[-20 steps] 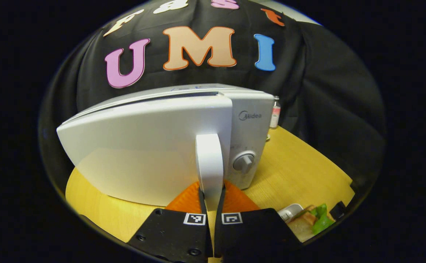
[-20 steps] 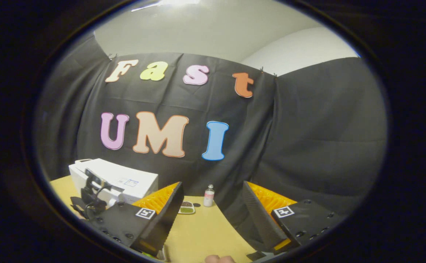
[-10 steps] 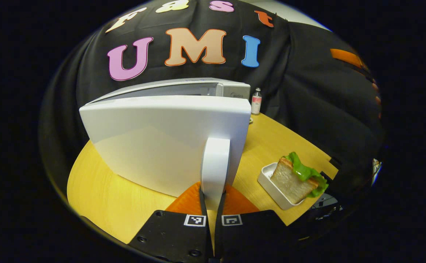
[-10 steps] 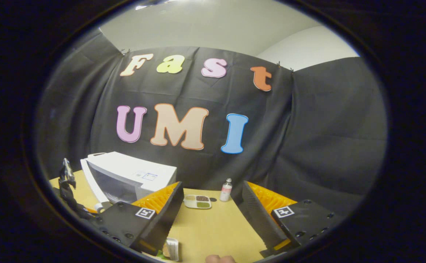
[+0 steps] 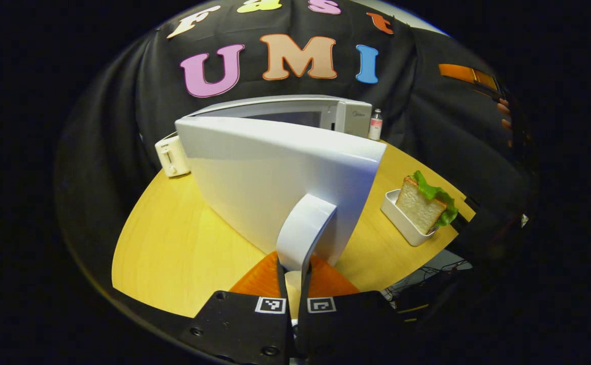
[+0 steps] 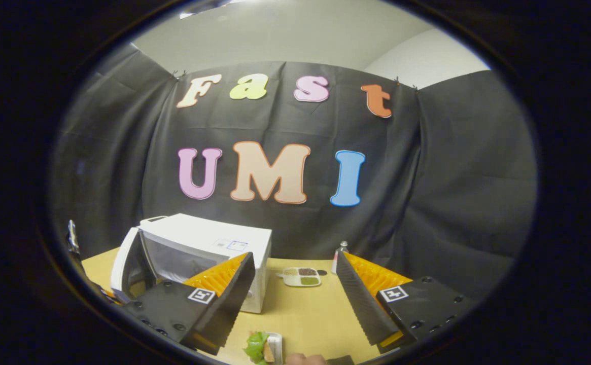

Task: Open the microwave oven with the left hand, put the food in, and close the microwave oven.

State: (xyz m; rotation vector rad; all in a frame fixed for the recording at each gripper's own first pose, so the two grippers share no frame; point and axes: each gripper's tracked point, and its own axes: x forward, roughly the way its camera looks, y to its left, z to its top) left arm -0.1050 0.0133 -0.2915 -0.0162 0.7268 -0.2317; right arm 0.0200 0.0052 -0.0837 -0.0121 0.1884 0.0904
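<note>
The white microwave (image 5: 348,115) (image 6: 209,241) stands on the yellow table with its door (image 5: 280,175) (image 6: 125,263) swung wide. My left gripper (image 5: 294,271) is shut on the door's white handle (image 5: 303,230), its fingers pressing each side of the bar. The food is a sandwich with lettuce (image 5: 424,203) (image 6: 257,347) in a white tray (image 5: 402,223), right of the door near the table's front edge. My right gripper (image 6: 295,294) hangs open above the table with nothing between its fingers, the sandwich just below it.
A small white toaster (image 5: 172,156) sits left of the microwave. A small bottle (image 5: 375,124) (image 6: 341,251) and a divided dish (image 6: 301,276) stand behind on the right. The table's front edge (image 5: 173,309) is close to my left gripper. A hand (image 5: 503,114) shows far right.
The microwave door has swung from slightly ajar to wide, pulled by my left gripper on the handle. The oven's inside now shows in the right gripper view. The right gripper has stayed open.
</note>
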